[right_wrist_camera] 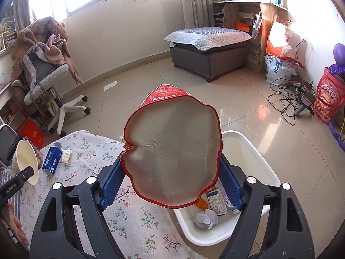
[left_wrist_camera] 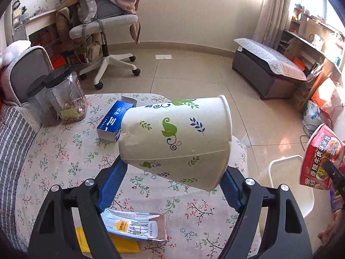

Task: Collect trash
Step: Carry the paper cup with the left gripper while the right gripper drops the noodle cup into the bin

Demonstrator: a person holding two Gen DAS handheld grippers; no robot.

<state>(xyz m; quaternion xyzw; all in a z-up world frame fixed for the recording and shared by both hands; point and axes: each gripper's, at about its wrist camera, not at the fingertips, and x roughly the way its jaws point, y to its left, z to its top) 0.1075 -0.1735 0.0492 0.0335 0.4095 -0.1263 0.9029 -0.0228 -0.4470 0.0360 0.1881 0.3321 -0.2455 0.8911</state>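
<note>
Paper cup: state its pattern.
White paper cup with green and blue leaf swirls; left wrist view shows it best.

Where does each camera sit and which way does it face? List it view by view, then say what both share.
Left wrist: on the left gripper, looking down over the floral table; its blue fingers clamp a white paper cup.
Right wrist: on the right gripper, facing the white bin beside the table; its fingers clamp a red noodle cup, and a person's hand shows at left.
Shared: table, blue box, swivel chair, bin, and each other's cup.
</note>
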